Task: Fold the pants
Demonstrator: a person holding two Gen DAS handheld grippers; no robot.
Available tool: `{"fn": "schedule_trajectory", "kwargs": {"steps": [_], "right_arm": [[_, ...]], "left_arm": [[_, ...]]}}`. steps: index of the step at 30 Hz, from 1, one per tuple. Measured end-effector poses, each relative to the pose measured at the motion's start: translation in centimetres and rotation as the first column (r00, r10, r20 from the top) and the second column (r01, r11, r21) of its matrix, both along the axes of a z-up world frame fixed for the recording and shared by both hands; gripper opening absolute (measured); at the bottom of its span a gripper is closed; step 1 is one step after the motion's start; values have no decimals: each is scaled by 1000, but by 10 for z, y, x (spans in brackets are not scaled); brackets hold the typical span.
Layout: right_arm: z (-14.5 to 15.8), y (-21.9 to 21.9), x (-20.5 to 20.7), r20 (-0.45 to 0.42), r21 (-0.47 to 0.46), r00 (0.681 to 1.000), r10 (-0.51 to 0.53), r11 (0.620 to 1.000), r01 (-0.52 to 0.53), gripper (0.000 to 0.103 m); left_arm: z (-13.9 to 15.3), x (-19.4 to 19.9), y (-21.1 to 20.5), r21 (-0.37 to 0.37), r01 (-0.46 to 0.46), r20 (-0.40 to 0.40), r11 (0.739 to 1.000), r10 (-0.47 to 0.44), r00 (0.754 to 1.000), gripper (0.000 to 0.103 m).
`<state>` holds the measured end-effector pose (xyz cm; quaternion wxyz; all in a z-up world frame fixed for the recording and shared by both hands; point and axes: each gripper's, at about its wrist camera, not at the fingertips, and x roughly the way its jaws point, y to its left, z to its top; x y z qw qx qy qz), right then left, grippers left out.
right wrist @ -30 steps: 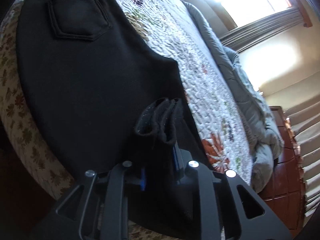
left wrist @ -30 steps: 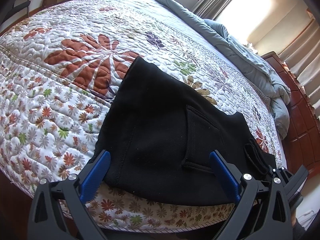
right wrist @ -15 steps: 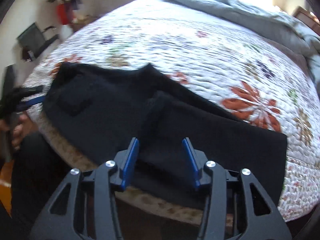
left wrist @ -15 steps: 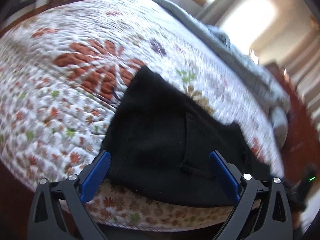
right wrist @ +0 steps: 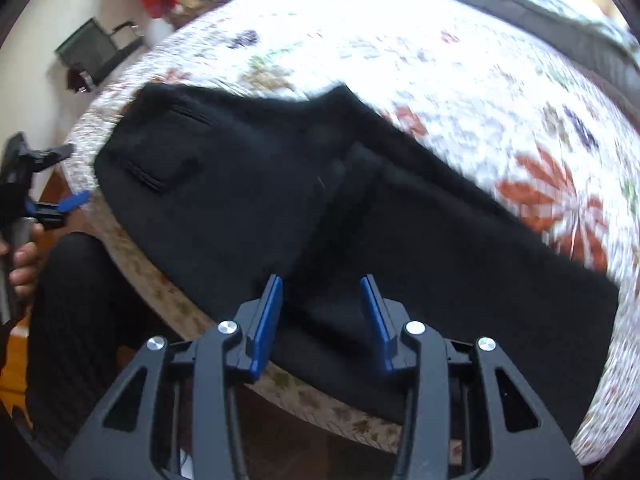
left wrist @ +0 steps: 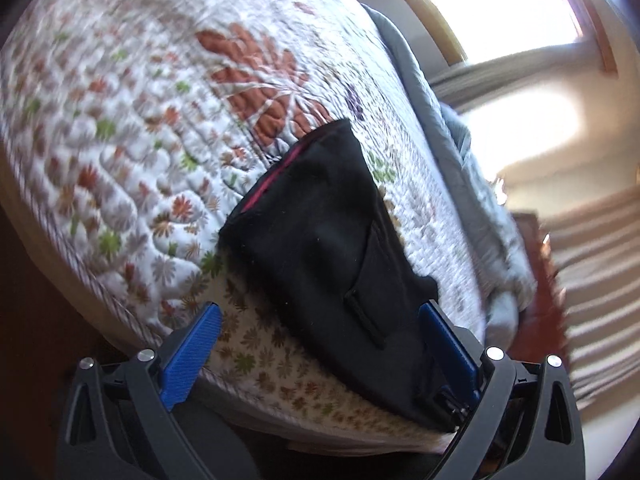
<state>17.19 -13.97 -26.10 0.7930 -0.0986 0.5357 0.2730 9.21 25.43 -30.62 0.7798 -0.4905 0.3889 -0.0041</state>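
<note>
Black pants [right wrist: 280,184] lie along the near edge of the bed, with the leg end folded back over the middle and a back pocket [right wrist: 168,160] facing up at the left. My right gripper [right wrist: 322,280] hovers open above the folded part, with nothing between its blue pads. In the left wrist view the pants [left wrist: 320,232] run away from me, waist end near. My left gripper [left wrist: 320,312] is wide open at the bed's edge, its right finger beside the cloth. The same left gripper [right wrist: 60,176] shows at the left, off the waist end.
A floral quilt [left wrist: 140,120] covers the bed, with a grey duvet [left wrist: 460,140] bunched along its far side. A person's dark-clad leg [right wrist: 80,300] and hand [right wrist: 24,264] are at the bed's left corner. A dark chair [right wrist: 92,48] stands by the wall.
My right gripper has let go of the bunched pant leg, risen and rolled; that leg now lies folded over the pants. My left gripper has rolled and shifted sideways, still open.
</note>
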Motion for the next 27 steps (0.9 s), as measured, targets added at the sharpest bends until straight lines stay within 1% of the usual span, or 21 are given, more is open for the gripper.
{"fn": "schedule_trajectory", "kwargs": {"steps": [1,2,3,4,6,8,10,12,14,17,19,21,23,24,26,27], "right_arm": [[9,3,5,-12,23,1000,27,999,-26,42],[16,7,11,-28,45,998,50,998,-49,46],[26,13,19,-59,87,994,93,992,-88,51],[32,18,27,-79,112,989,127,987,-118,54],[42,31,37,-114,144,974,197,973,-180,63],[53,52,53,-159,180,944,289,949,-260,67],[61,73,66,-176,192,920,349,929,-315,69],[69,96,81,-201,204,893,402,909,-363,74],[74,122,103,-227,211,860,456,886,-414,74],[78,159,134,-253,211,821,512,857,-470,75],[72,186,150,-285,207,779,559,829,-520,76],[63,214,160,-312,183,736,601,798,-574,76],[48,244,170,-349,161,687,637,763,-626,76],[38,263,174,-374,156,654,657,740,-654,77],[23,286,177,-411,157,599,687,701,-695,78],[11,301,178,-432,159,567,702,678,-718,78]], "left_arm": [[-2,0,2,-24,-16,2,1000,16,1000,99],[-4,1,4,-42,-33,3,999,34,999,99],[-5,1,6,-48,-42,6,998,43,999,99],[-6,4,5,-48,-51,8,998,52,999,99],[-7,10,3,-44,-49,1,998,49,999,99],[-9,16,-1,-48,-51,-3,998,51,999,99],[-12,19,-1,-54,-51,-2,997,51,999,99],[-16,23,-4,-55,-53,-10,997,52,999,99],[-20,26,-6,-47,-60,-13,997,60,998,99],[-24,28,-9,-43,-72,-11,996,72,997,99],[-27,28,-8,-52,-84,-6,995,83,996,99],[-31,28,-7,-66,-95,-1,993,96,995,99],[-33,26,-7,-74,-98,4,992,98,995,99],[-34,25,-6,-80,-101,5,992,101,995,99],[-37,22,-4,-89,-107,8,990,108,994,99],[-37,21,-3,-88,-108,9,990,110,994,99]]}}
